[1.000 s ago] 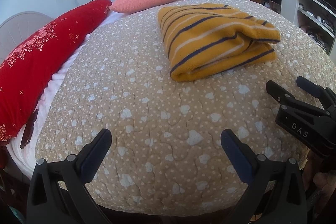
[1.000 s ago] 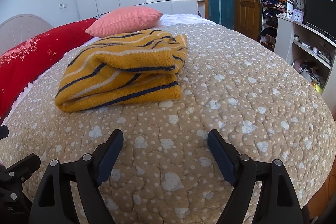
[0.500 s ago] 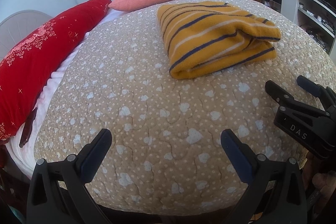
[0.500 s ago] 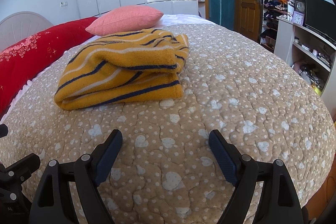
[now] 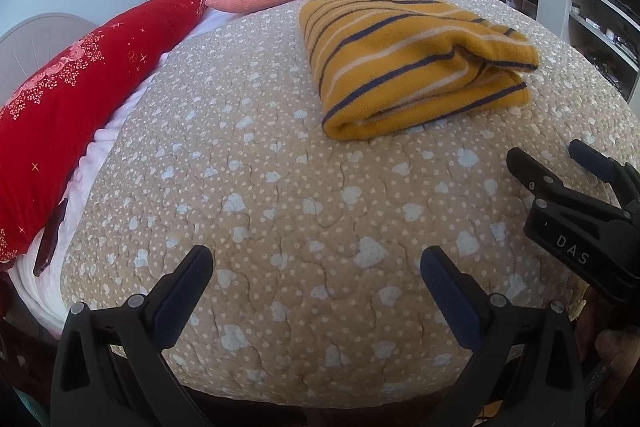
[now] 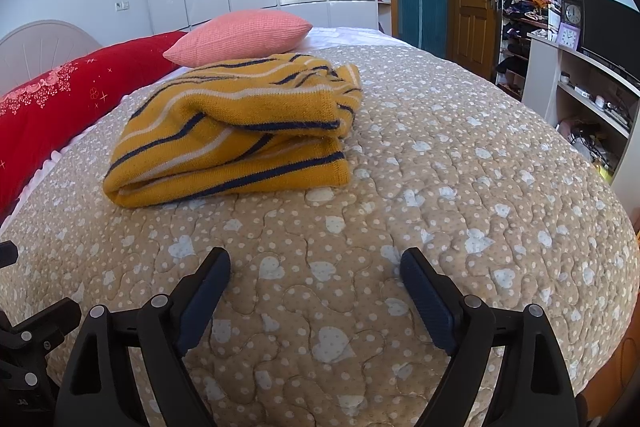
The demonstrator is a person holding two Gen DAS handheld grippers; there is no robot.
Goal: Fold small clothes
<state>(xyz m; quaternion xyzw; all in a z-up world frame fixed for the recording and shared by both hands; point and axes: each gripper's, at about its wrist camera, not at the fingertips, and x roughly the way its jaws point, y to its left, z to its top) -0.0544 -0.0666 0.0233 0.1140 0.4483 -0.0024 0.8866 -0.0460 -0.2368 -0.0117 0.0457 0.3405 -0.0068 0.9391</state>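
Across the room's near side spreads a bed under a quilted beige bedspread (image 6: 460, 187) dotted with white hearts. Along its left edge lies a long red embroidered bolster pillow (image 5: 80, 99), with a coral-pink textured cushion (image 6: 240, 37) at the head. The folded mustard-yellow knitted garment with navy and cream stripes (image 6: 236, 131) sits on the bedspread in front of the cushion, well apart from both tools. The left gripper (image 5: 316, 277) hovers low over the near edge, jaws spread wide and holding nothing; the right gripper (image 6: 315, 273) beside it likewise gapes wide and bare.
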